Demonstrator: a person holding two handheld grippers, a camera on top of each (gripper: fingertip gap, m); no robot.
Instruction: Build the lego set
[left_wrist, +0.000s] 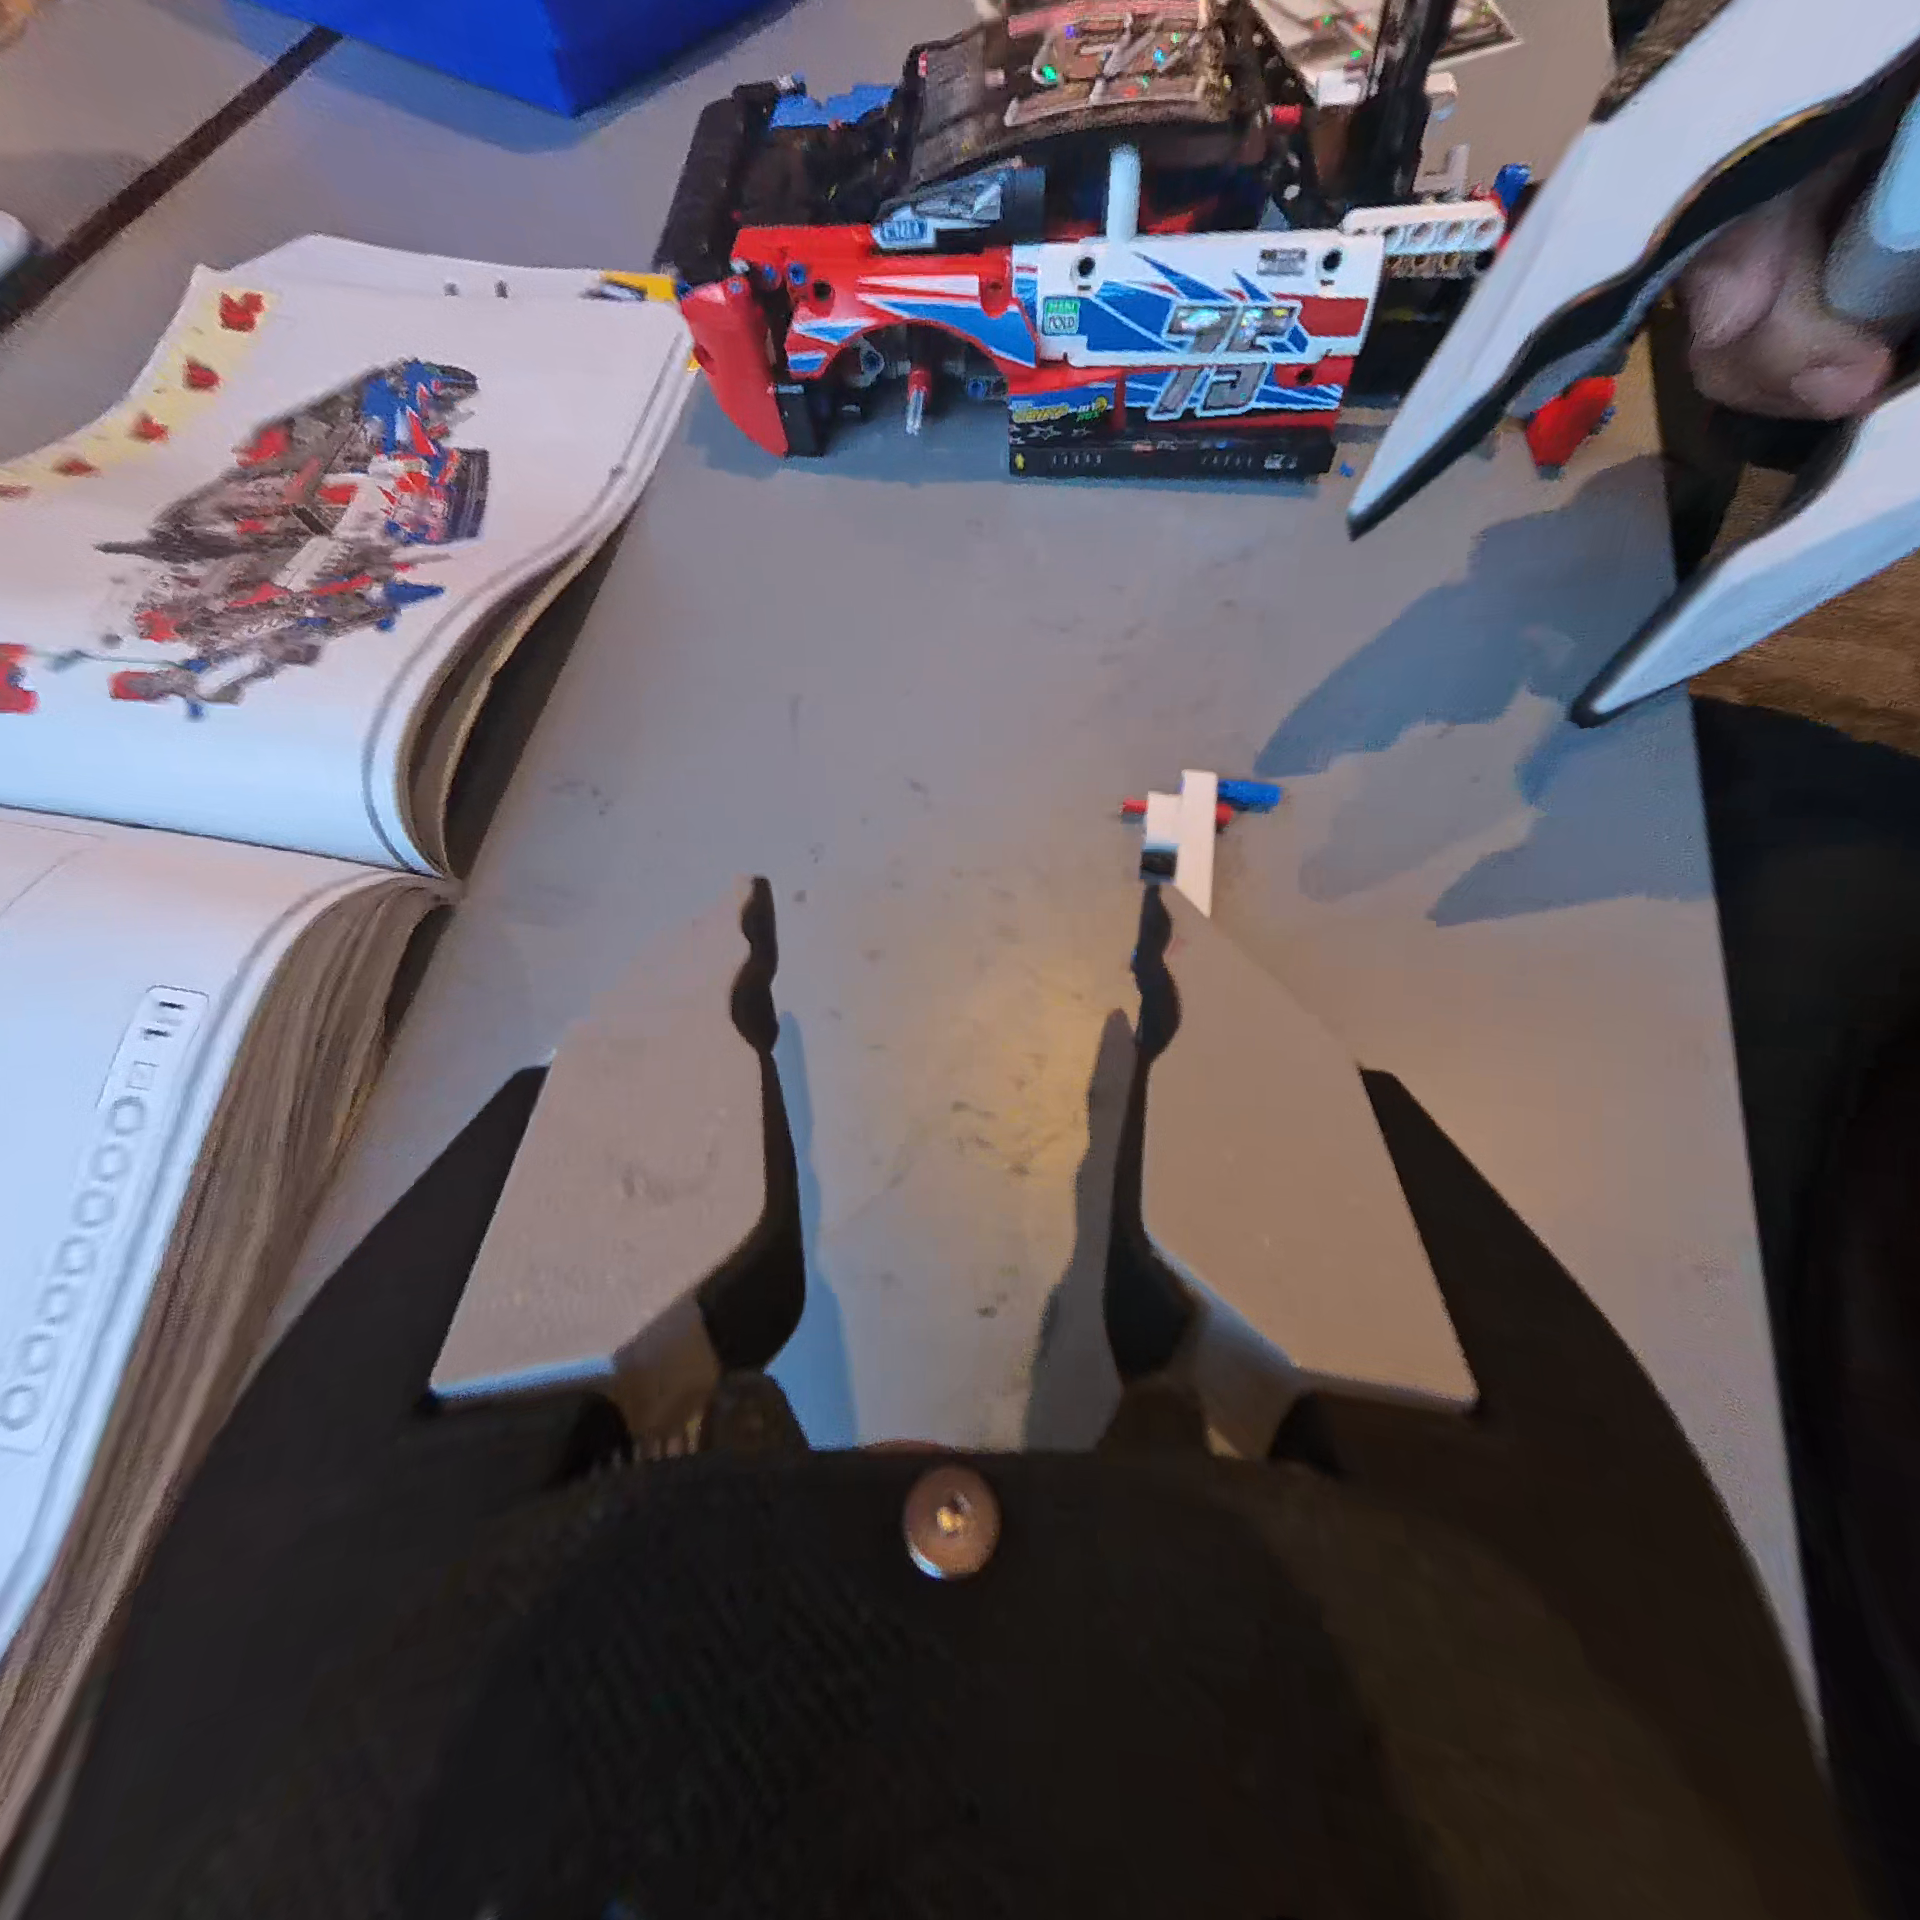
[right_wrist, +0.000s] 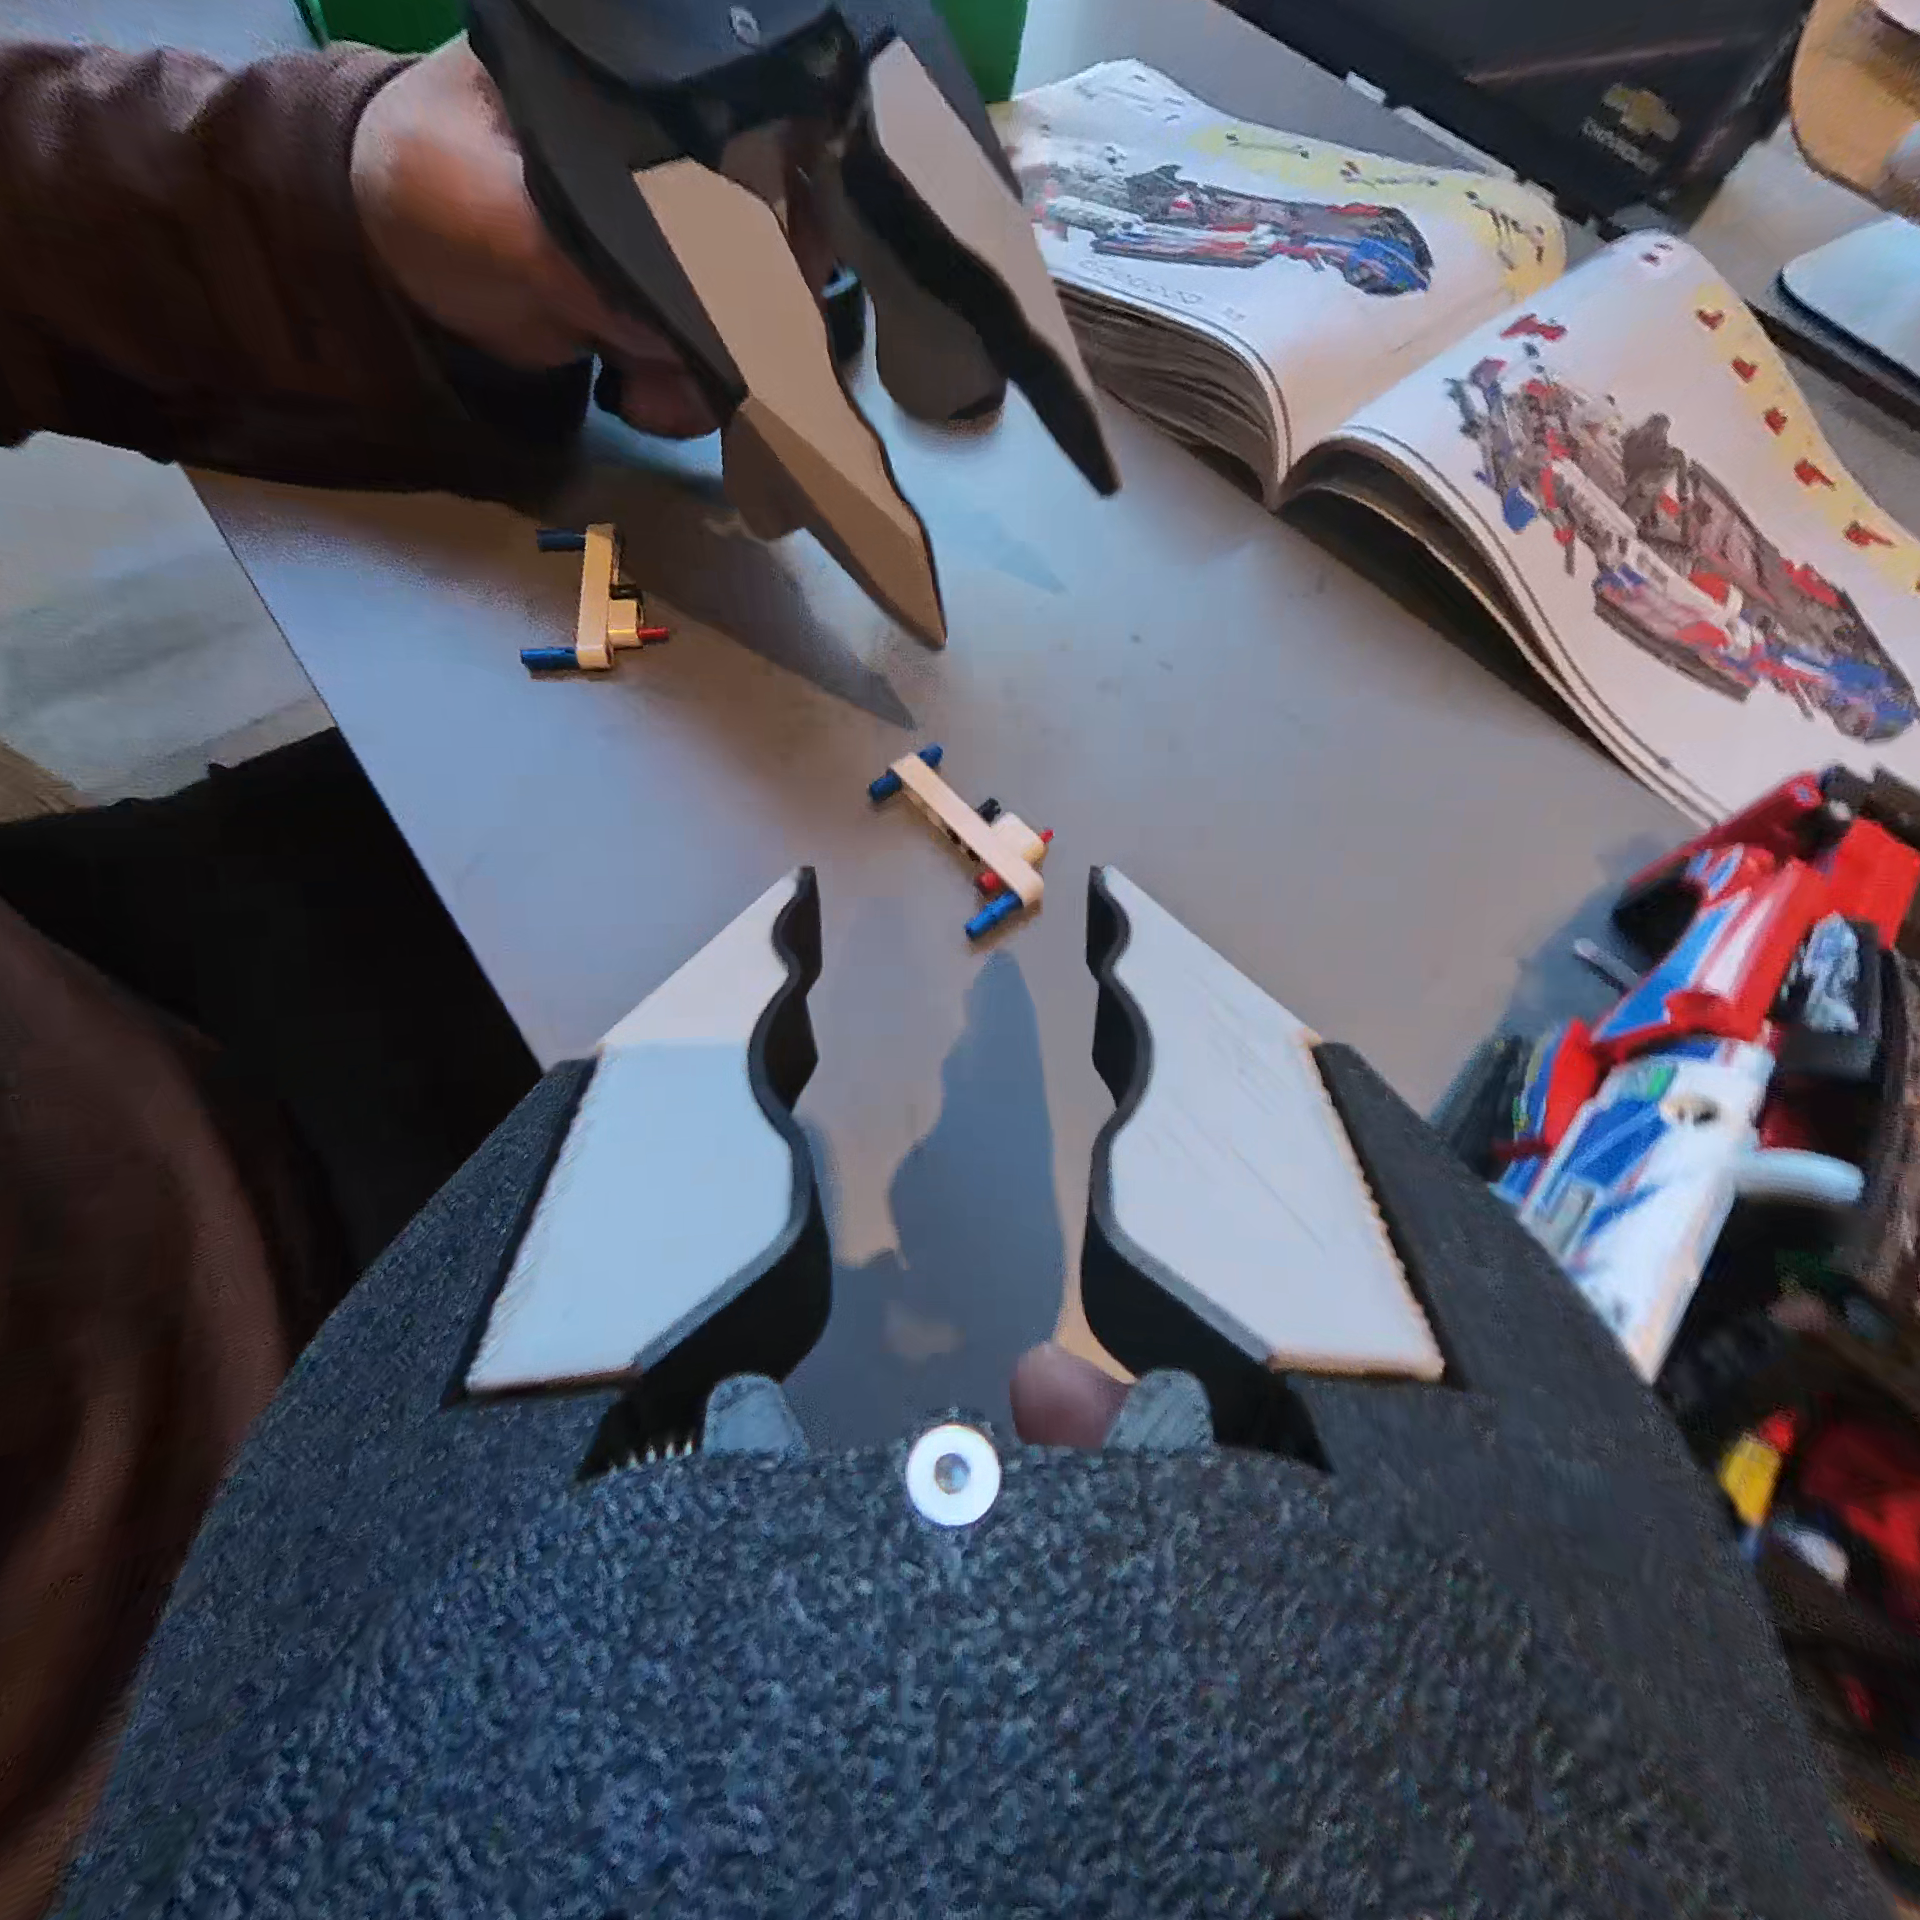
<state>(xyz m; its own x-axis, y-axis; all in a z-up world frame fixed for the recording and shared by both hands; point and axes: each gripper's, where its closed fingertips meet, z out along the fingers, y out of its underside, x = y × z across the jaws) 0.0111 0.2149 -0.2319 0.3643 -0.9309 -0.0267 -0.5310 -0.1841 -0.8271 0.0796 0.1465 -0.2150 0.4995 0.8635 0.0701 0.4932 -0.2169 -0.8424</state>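
Two small white Lego sub-assemblies with blue and red pins lie on the grey table (right_wrist: 1195, 675). One sub-assembly (right_wrist: 971, 831) lies just ahead of my open, empty right gripper (right_wrist: 951, 883). The other sub-assembly (right_wrist: 603, 608) lies farther off near the table edge, beside my left gripper (right_wrist: 1023, 561), which hangs open above the table. In the left wrist view, one such sub-assembly (left_wrist: 1184, 831) lies just past the right fingertip of my open left gripper (left_wrist: 954, 894). The red, white and blue Lego car (left_wrist: 1039, 332) stands beyond, with my right gripper (left_wrist: 1465, 618) at the upper right.
The thick open instruction book (left_wrist: 312, 520) lies left of the left gripper and also shows in the right wrist view (right_wrist: 1455, 416). The car (right_wrist: 1714, 1039) is at the right there. A blue box (left_wrist: 520, 42) sits far back. A loose red part (left_wrist: 1569, 416) lies by the car.
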